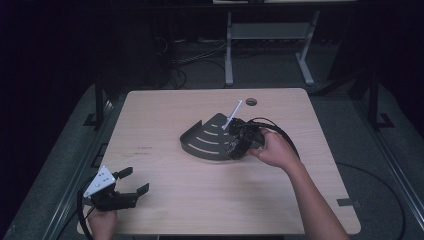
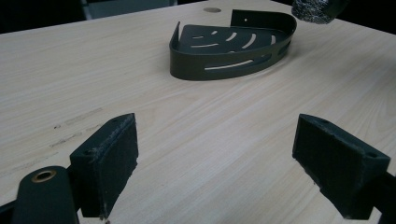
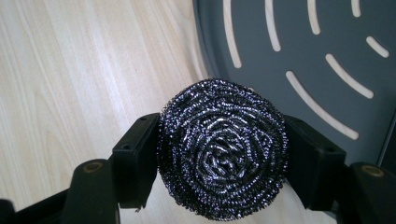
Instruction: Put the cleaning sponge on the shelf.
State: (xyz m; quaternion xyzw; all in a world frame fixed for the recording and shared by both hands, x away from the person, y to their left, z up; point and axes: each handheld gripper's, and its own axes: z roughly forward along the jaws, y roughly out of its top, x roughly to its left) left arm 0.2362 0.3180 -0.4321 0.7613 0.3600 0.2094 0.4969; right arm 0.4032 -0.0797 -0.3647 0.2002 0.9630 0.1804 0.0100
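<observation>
Inventory on the wooden table (image 1: 175, 200): one dark metal corner caddy (image 1: 207, 142), one steel wool scourer (image 3: 222, 147), two hand-held grippers.

The caddy is quarter-round with a low wall and curved slots cut through its floor and its side. It sits flat near the middle of the table. In the left gripper view its floor (image 2: 224, 42) carries nothing, and pale wood shows through the slots.

The right gripper (image 1: 239, 142) is at the caddy's right edge, held by the person's right hand (image 1: 275, 150). Its two black jaws are closed on the scourer, one pad pressed against each side of the round coil. In the right gripper view the scourer is held above the caddy's rim, partly over the slotted floor (image 3: 327, 56) and partly over bare table; whether it touches either surface cannot be told. A thin white rod (image 1: 232, 115) slants up from the area of this gripper in the high view; what it is cannot be told.

The left gripper (image 1: 129, 181) is near the table's front left corner, well apart from the caddy, held by the left hand (image 1: 102, 222). Its jaws stand wide with nothing between the pads (image 2: 112, 163), only table surface.

One round hole (image 1: 251, 102) is set in the table near the far edge.
</observation>
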